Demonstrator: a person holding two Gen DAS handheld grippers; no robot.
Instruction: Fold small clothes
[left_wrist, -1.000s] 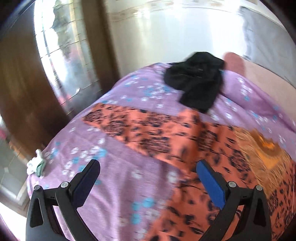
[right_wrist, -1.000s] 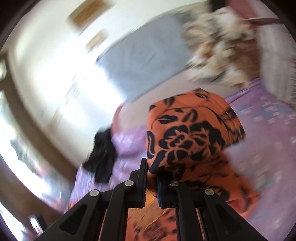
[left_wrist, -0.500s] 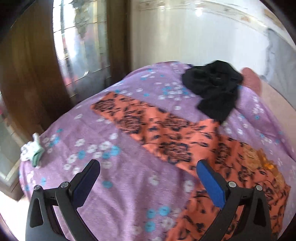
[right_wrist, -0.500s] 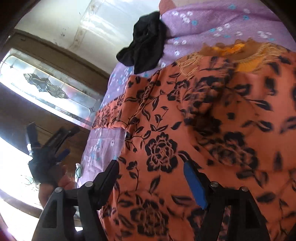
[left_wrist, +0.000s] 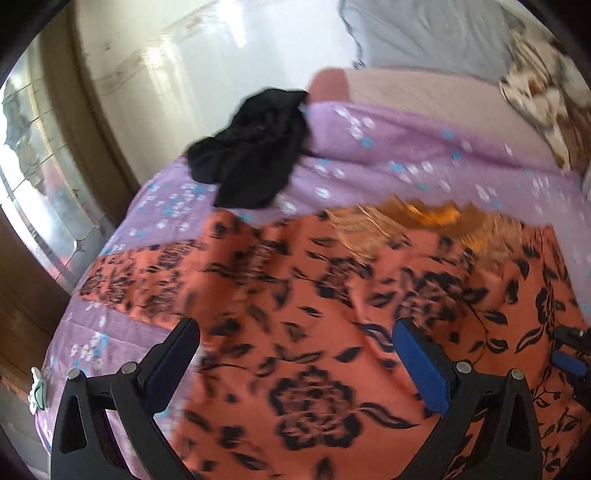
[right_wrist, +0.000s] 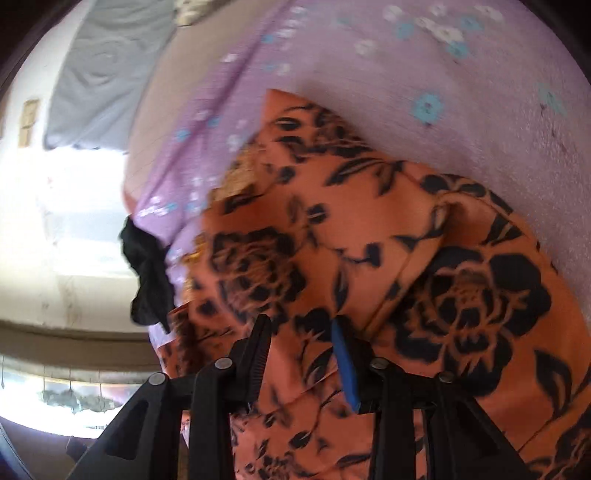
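One mint cloth (left_wrist: 38, 391), left-view only

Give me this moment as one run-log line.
garment: orange floral top spread on purple bedsheet | left gripper: open above it | right gripper: closing, fabric between jaws | black garment: untouched

On the bed's purple floral sheet (left_wrist: 424, 155) lie one orange black-flowered garment (left_wrist: 295, 295), one crumpled black garment (left_wrist: 255, 147), and one small pale cloth (left_wrist: 38, 391) at its left edge.
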